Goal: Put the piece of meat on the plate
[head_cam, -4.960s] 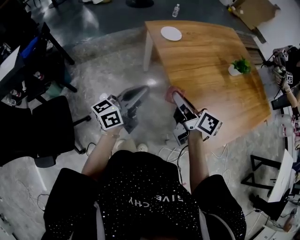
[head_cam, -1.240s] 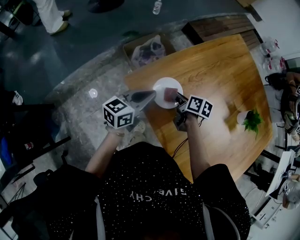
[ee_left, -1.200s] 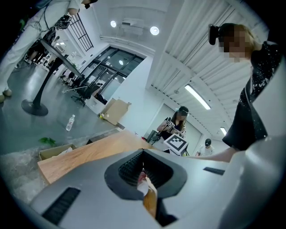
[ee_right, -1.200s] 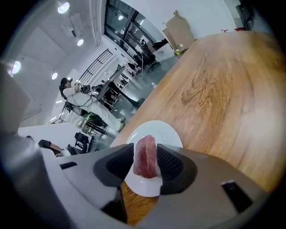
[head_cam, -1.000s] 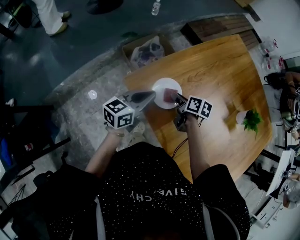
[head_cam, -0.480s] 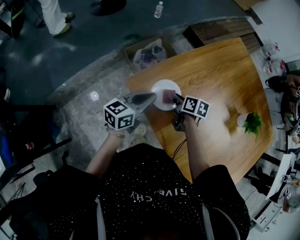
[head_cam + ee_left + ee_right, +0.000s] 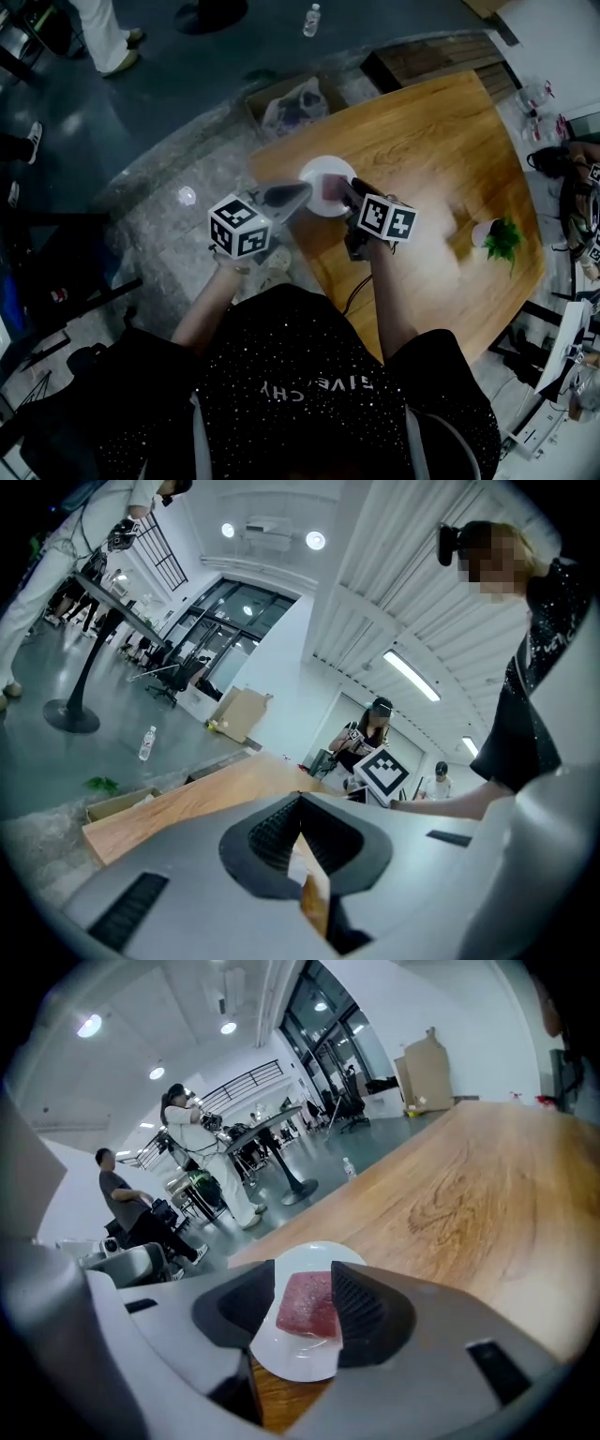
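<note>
A white plate (image 7: 317,172) sits near the corner of the wooden table (image 7: 431,141). The reddish slab of meat (image 7: 307,1304) lies flat on the plate (image 7: 298,1356). My right gripper (image 7: 305,1283) hovers just above it, tilted down. Its jaws are opening and stand on either side of the meat (image 7: 332,190), with the pads off it. In the head view the right gripper (image 7: 349,191) reaches over the plate's near edge. My left gripper (image 7: 300,192) is level beside the plate's left rim. The left gripper (image 7: 300,803) is shut with nothing in it.
A small potted plant (image 7: 502,239) stands on the table's right side. A cardboard box with a bag (image 7: 295,101) and a water bottle (image 7: 310,19) are on the floor beyond the table. Someone's legs (image 7: 103,33) show at the top left. People stand in the background (image 7: 202,1162).
The meat came to the plate in the right gripper. In the last half second that gripper rolled, lifted slightly and spread its jaws off the meat. The left gripper stayed still.
</note>
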`<state>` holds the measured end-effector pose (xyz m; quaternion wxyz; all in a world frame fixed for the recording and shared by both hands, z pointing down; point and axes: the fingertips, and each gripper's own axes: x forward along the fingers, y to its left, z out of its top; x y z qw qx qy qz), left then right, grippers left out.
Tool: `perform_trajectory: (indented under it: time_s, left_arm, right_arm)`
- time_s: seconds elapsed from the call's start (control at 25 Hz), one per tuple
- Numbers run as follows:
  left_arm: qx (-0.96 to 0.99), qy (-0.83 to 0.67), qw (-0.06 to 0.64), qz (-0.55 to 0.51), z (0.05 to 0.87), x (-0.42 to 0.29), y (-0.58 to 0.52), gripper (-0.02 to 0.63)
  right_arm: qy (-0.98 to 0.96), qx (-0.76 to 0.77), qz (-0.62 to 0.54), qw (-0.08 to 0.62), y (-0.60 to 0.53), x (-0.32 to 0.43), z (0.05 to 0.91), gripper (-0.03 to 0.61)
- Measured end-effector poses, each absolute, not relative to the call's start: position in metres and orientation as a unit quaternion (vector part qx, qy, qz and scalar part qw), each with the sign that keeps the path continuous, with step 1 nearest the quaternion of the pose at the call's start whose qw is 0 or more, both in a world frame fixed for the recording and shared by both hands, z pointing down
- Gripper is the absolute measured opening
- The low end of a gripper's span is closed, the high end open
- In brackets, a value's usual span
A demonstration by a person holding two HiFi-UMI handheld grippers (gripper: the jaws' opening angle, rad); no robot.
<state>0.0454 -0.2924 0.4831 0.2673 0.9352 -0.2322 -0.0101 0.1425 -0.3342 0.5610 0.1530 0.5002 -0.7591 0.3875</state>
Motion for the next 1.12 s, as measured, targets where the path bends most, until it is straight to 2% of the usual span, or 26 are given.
perform_trajectory:
  time_s: [0.32,0.6,0.92,1.12]
  left_arm:
    - [0.934,-0.274,0.228,0.013,0.478,0.049,-0.287,0.010]
    - [0.925,-0.341,0.167,0.022,0.469,0.042,-0.293,0.011]
    - [0.931,-0.345,0.124,0.005,0.454,0.060,-0.278,0.011]
    - [0.930,-0.345,0.124,0.024,0.463,0.061,-0.267,0.011]
  right_arm:
    - [-0.809,0.504,0.253,0.166,-0.315,0.131,0.523,0.191]
    - [-0.794,0.575,0.144,0.134,-0.292,0.146,0.482,0.087]
    - [-0.788,0.593,0.131,0.106,-0.261,0.148,0.476,0.048]
    - [-0.789,0.593,0.131,0.094,-0.247,0.143,0.473,0.014]
